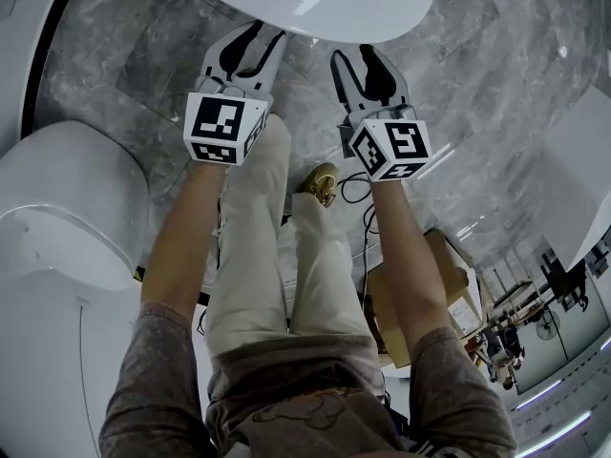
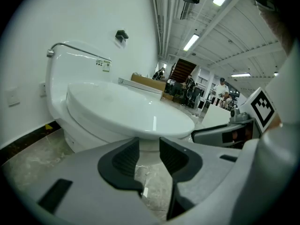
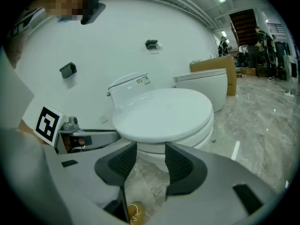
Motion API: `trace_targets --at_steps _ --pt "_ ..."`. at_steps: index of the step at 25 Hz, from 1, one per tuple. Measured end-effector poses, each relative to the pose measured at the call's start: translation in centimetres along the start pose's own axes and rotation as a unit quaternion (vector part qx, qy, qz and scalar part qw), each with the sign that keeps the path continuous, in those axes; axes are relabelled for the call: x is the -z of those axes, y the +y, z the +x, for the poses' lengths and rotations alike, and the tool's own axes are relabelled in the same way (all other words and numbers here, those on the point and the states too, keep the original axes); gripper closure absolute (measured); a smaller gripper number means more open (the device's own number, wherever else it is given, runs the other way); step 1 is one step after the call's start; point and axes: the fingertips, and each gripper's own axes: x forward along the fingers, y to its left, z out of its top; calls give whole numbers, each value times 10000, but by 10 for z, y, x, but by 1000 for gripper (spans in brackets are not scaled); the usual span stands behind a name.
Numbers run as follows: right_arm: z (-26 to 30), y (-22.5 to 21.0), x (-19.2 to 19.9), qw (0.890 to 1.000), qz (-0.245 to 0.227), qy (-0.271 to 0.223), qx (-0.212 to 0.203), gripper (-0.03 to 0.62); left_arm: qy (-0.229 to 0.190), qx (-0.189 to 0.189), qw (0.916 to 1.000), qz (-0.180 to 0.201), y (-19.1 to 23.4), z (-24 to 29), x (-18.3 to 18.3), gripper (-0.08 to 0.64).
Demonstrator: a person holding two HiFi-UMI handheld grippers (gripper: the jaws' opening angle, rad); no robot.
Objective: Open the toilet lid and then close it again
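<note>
A white toilet stands in front of me with its lid (image 3: 164,112) down flat on the bowl. The lid (image 2: 126,109) fills the middle of the left gripper view, with the tank (image 2: 75,64) behind it against the wall. In the head view the lid's front edge (image 1: 325,3) is at the top. My left gripper (image 1: 256,38) and right gripper (image 1: 359,57) hover side by side just short of that edge, not touching it. The left gripper (image 2: 149,156) is open with nothing between its jaws. So is the right gripper (image 3: 151,161).
A second white toilet (image 1: 67,208) stands to my left, and another toilet (image 3: 206,86) sits beyond the first with a cardboard box (image 3: 220,62) behind it. The floor (image 1: 496,74) is grey marble. My legs and a tan shoe (image 1: 322,181) are below the grippers. Another box (image 1: 449,294) lies behind me.
</note>
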Motion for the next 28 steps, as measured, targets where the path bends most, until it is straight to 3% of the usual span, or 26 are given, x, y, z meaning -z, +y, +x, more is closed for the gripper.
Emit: trace_targets --at_steps 14,28 --pt "-21 9 -38 10000 -46 -6 -14 407 62 -97 9996 -254 -7 -14 -30 419" --pt "-57 78 -179 9961 -667 -470 -332 426 -208 -147 9970 -736 3 -65 -134 420"
